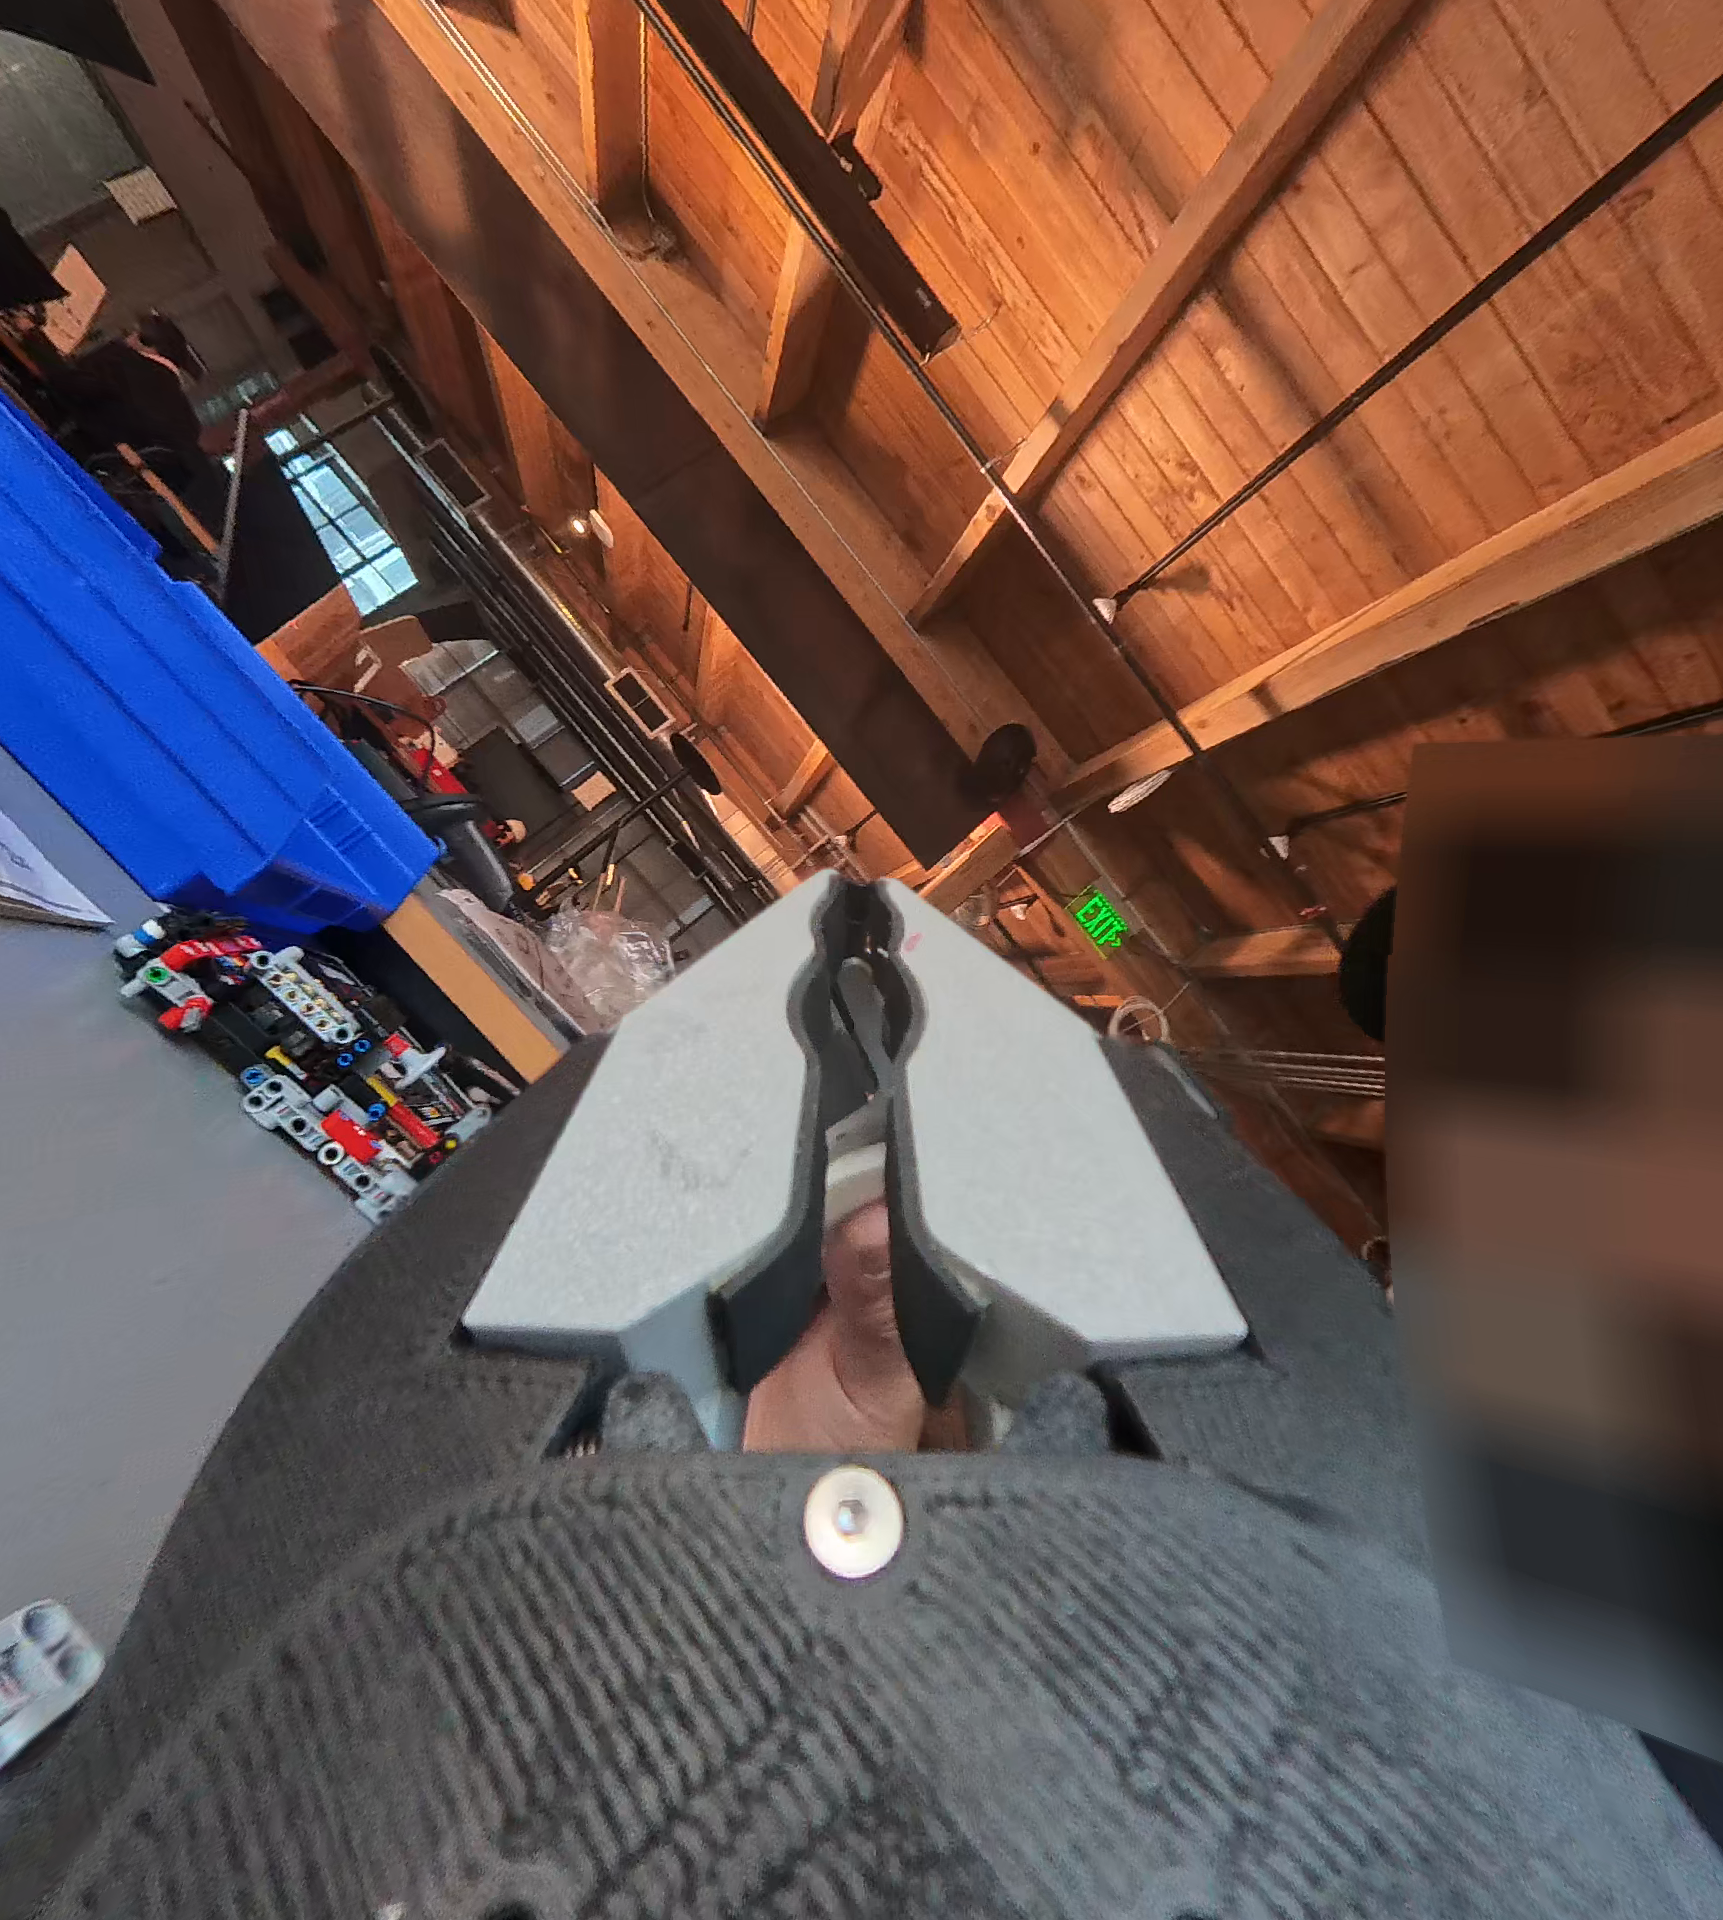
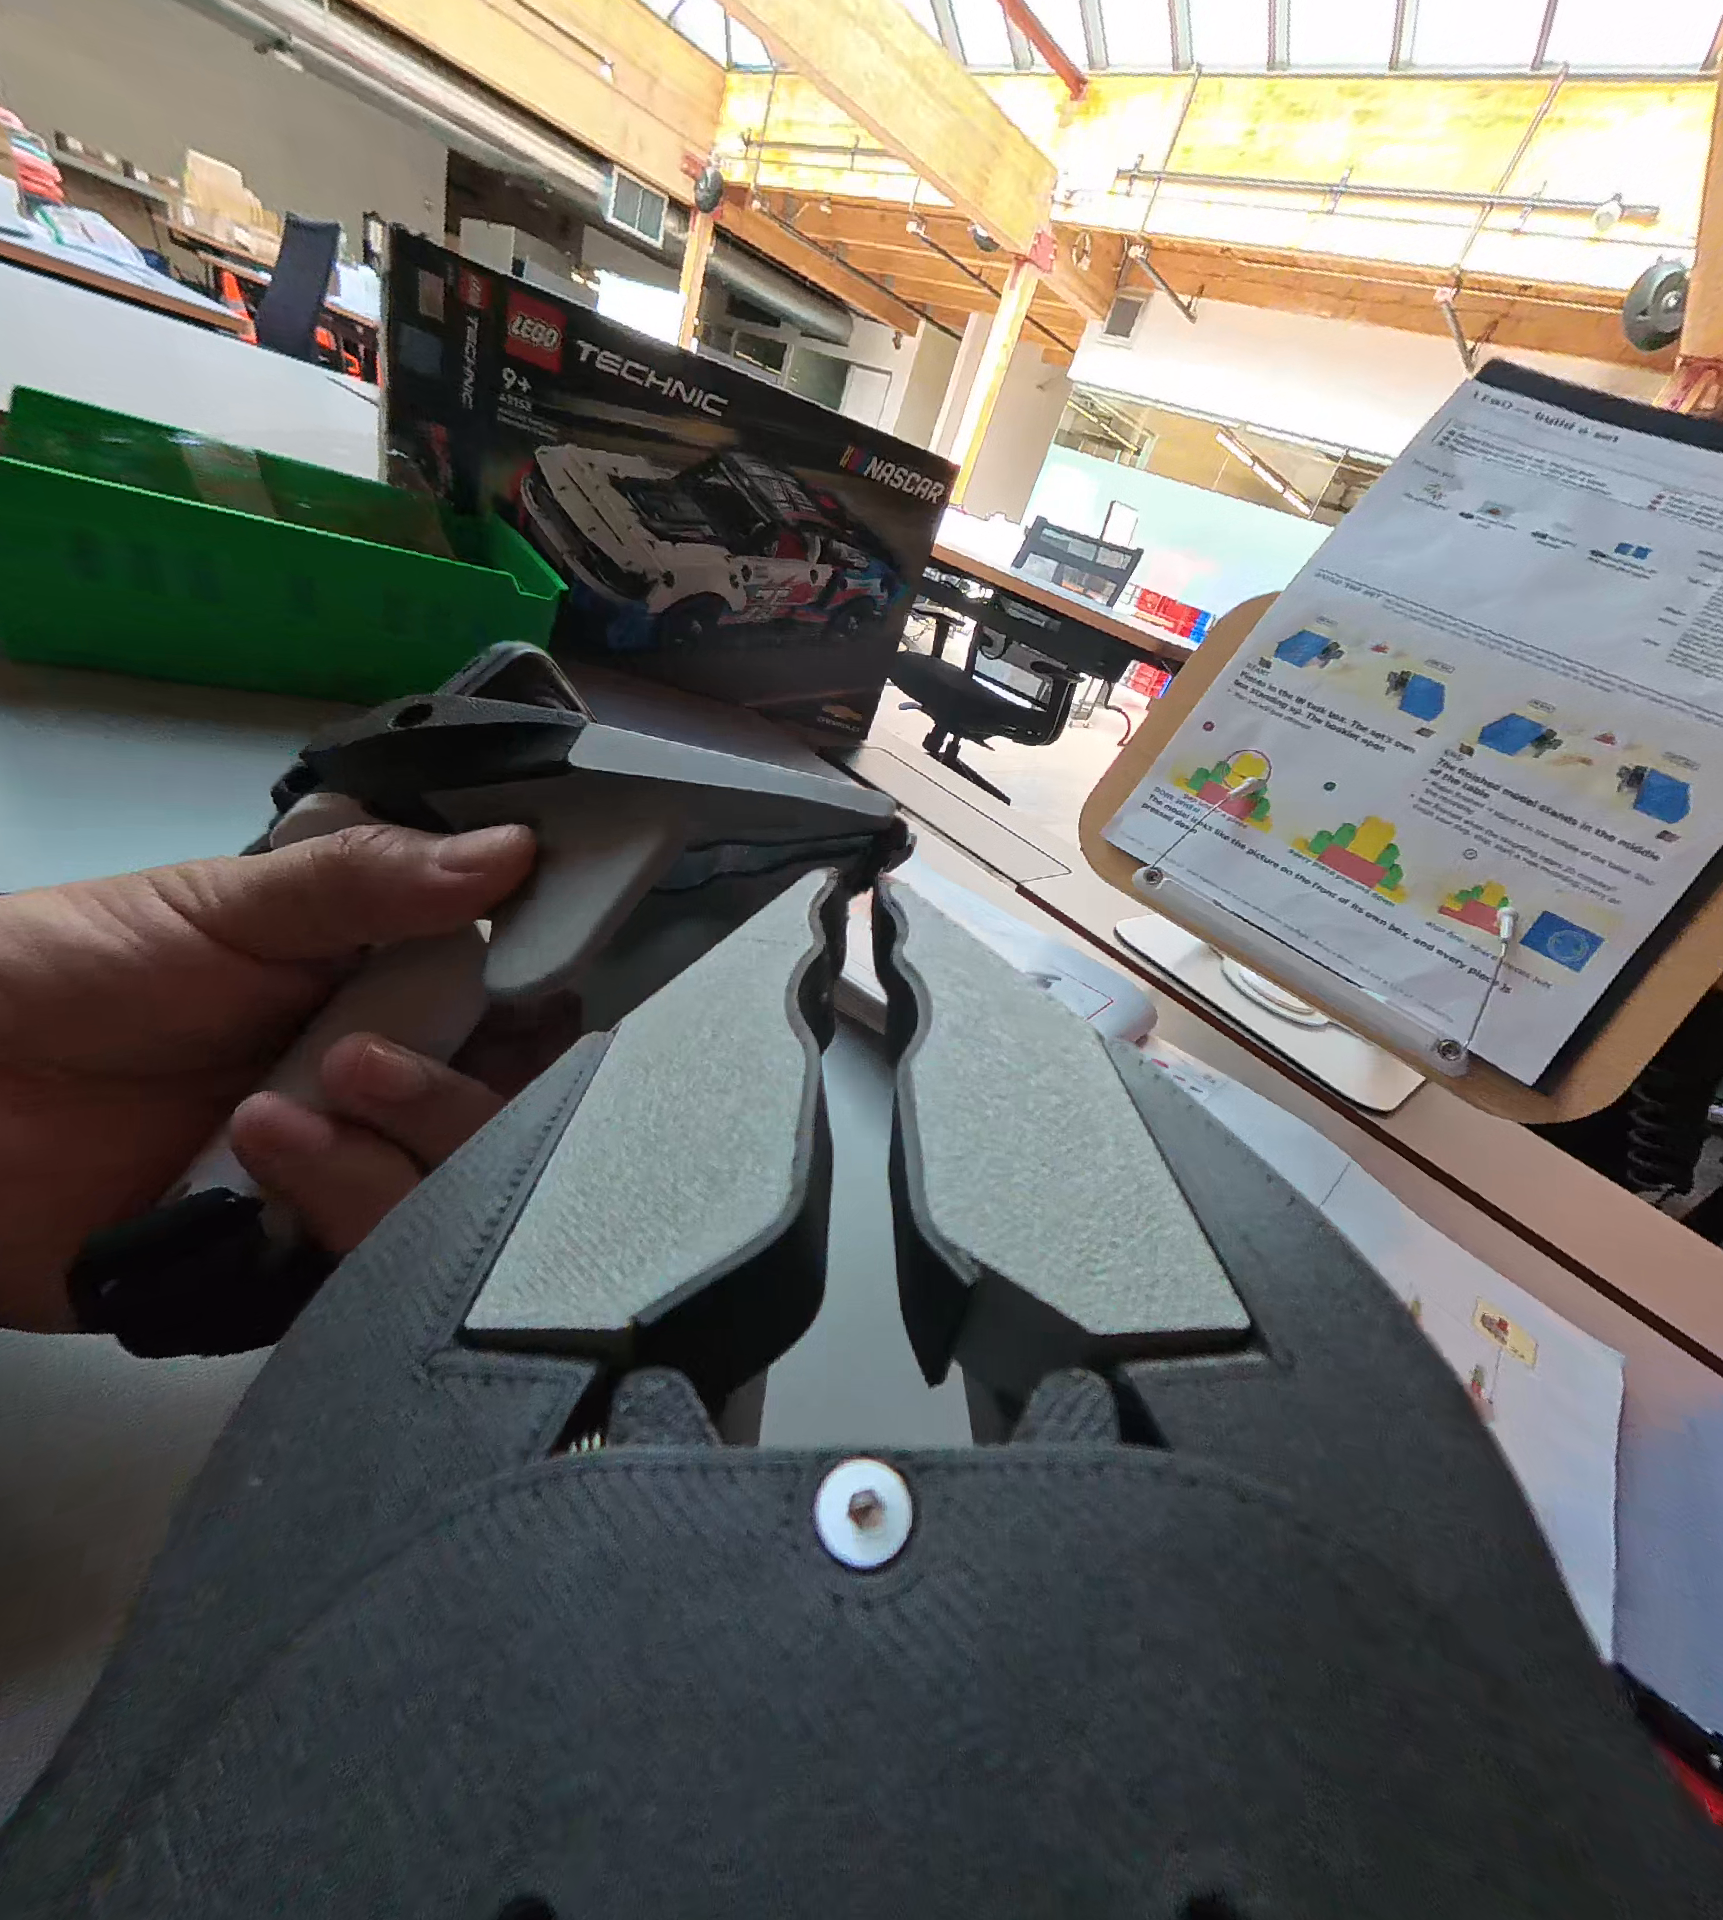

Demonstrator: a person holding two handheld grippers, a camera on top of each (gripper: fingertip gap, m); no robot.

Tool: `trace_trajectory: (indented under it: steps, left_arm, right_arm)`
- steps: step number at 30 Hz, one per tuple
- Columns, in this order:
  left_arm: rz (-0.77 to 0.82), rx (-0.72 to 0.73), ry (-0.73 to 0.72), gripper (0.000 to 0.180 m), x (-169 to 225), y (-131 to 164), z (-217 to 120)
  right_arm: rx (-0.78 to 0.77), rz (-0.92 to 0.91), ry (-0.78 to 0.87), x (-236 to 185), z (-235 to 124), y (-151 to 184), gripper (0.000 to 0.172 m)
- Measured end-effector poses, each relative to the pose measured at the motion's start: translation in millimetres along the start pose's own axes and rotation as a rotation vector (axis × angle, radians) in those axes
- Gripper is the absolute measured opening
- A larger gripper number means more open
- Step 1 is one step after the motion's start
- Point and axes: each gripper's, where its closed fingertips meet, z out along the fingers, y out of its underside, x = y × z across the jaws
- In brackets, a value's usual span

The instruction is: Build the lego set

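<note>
To the left of the right hand-held gripper (image 2: pixel 859 888), a green bin (image 2: pixel 213 603) and a printed box (image 2: pixel 680 520) stand on the counter (image 2: pixel 57 779). Nearer, a hand (image 2: pixel 161 1039) aims the left hand-held gripper (image 2: pixel 888 831) sideways. Its jaws are pressed together on a small black piece (image 2: pixel 862 857), apparently raised off the counter so that both tips can meet at it. The right one's tips sit just beneath the piece, drawn almost together, and whether they touch it is unclear. To the right a document stand (image 2: pixel 1459 727) leans, well apart. Nothing blocks the tips.
</note>
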Motion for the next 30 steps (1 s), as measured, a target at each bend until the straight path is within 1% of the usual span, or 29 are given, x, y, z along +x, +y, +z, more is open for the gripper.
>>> trace_trajectory:
  steps: [3,7,9,12,17,18,19,22,27,30]
  left_arm:
    - [0.013,-0.029,-0.013,0.002,-0.6,1.0,0.2]
    - [0.065,-0.097,-0.063,0.002,-12.1,4.2,-2.8]
    - [0.044,-0.089,-0.095,0.002,-21.4,4.5,-6.2]
    - [-0.024,-0.058,-0.096,0.002,-28.7,5.7,-10.1]
    - [-0.037,-0.031,-0.091,0.001,-29.2,6.0,-10.6]
    - [-0.041,-0.031,-0.088,0.001,-28.8,6.3,-10.0]
    - [-0.040,-0.035,-0.091,0.001,-29.3,7.2,-9.4]
    - [-0.029,-0.035,-0.090,0.001,-28.7,7.5,-8.7]
    - [-0.032,-0.050,-0.086,0.001,-29.1,10.6,-9.0]
    - [-0.020,-0.093,-0.103,0.001,-32.6,13.4,-10.0]
  right_arm:
    - [-0.010,-0.021,0.000,0.1,-1.3,-0.3,0.000]
    - [-0.050,0.051,-0.044,1.1,-1.0,11.6,0.000]
    - [-0.077,0.087,-0.056,1.0,1.6,21.0,0.001]
    - [-0.089,0.128,-0.059,-0.5,3.1,28.9,0.002]
    - [-0.060,0.122,-0.020,3.5,2.5,27.9,0.014]
    - [-0.060,0.117,-0.024,2.7,2.8,27.6,0.012]
    - [-0.062,0.116,-0.037,0.7,3.0,27.6,0.006]
    - [-0.067,0.122,-0.033,1.2,1.8,28.3,0.002]
    - [-0.093,0.131,-0.046,2.0,-1.9,31.0,0.001]
    - [-0.116,0.144,-0.068,1.8,-3.6,35.4,0.001]
